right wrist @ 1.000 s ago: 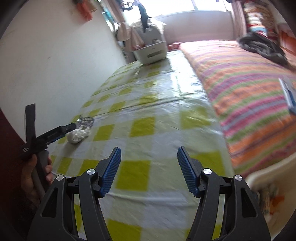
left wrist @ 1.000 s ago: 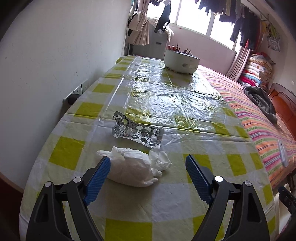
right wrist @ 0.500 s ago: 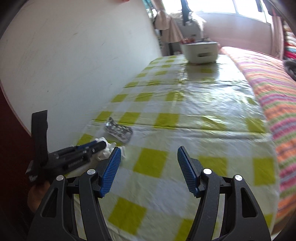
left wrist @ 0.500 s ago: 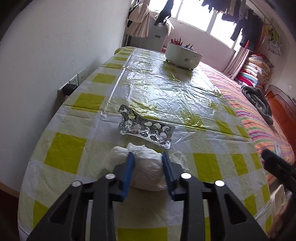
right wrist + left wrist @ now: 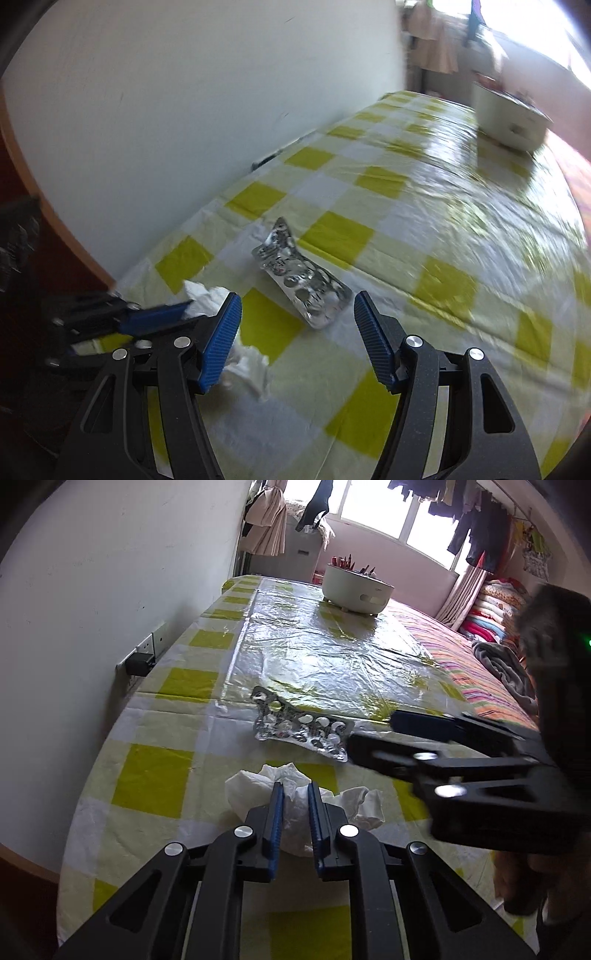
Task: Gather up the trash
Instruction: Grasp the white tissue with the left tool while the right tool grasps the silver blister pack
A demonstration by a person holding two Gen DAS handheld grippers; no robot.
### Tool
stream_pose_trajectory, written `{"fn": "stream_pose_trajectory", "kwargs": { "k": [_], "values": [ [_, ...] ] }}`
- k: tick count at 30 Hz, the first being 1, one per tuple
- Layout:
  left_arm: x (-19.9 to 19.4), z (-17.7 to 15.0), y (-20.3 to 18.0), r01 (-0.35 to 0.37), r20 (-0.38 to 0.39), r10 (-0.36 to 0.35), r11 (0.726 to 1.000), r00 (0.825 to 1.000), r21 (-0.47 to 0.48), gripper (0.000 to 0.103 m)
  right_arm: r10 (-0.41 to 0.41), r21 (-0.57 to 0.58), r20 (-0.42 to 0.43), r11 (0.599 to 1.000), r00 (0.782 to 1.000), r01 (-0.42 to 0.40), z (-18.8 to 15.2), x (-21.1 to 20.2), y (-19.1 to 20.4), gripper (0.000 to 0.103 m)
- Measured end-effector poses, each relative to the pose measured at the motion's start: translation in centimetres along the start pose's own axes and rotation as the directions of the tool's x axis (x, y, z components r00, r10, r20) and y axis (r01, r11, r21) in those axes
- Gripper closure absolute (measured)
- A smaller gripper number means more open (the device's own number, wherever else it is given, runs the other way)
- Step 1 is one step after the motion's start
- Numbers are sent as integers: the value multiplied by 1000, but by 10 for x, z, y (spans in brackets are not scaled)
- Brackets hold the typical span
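A crumpled white tissue (image 5: 251, 786) lies on the yellow-checked tablecloth (image 5: 155, 775) near the table's front edge. My left gripper (image 5: 295, 788) is shut on it, with the paper bulging out on both sides of the blue pads. Just behind it lies a silver blister pack (image 5: 303, 731), used and bent. My right gripper (image 5: 371, 731) comes in from the right, open, its tips beside the pack's right end. In the right wrist view the right gripper (image 5: 295, 299) frames the blister pack (image 5: 303, 284), nothing touching its pads. The tissue (image 5: 207, 299) and left gripper (image 5: 177, 310) are at lower left.
A white wall runs along the table's left side, with a socket and black plug (image 5: 138, 662). A white pot (image 5: 356, 590) stands at the table's far end. A bed with a striped cover (image 5: 461, 657) lies along the right side.
My left gripper's jaws have closed onto the tissue. My right gripper has swung in from the right and rolled, and now sits open over the blister pack.
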State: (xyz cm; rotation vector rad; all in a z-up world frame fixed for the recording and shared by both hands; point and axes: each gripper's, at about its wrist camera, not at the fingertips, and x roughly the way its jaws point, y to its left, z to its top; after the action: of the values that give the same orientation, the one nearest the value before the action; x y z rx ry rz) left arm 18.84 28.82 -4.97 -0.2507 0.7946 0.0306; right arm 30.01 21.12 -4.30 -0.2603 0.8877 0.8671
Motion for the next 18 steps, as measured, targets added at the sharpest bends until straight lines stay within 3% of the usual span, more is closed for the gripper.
{"fn": "stream_pose_trajectory", "kwargs": {
  "k": [8,12,15,17,18],
  "values": [
    [-8,-2,17,-18,2,18,1000,1000,-19,90,-42,-216,-97,976,994,20,22,42,11,40],
    [-8,-4,15,-20,-1,20,1000,1000,-9,89,-65,-257,-155,966,986,24,27,59,11,43],
    [-8,-4,14,-20,-1,20,1000,1000,-8,89,-63,-262,-167,965,984,18,29,62,7,64],
    [-9,-4,16,-18,-2,18,1000,1000,-13,89,-77,-253,-162,967,984,34,31,61,4,86],
    [-9,-5,16,-17,-3,17,1000,1000,-16,89,-67,-243,-159,970,985,27,31,59,2,88]
  ]
}}
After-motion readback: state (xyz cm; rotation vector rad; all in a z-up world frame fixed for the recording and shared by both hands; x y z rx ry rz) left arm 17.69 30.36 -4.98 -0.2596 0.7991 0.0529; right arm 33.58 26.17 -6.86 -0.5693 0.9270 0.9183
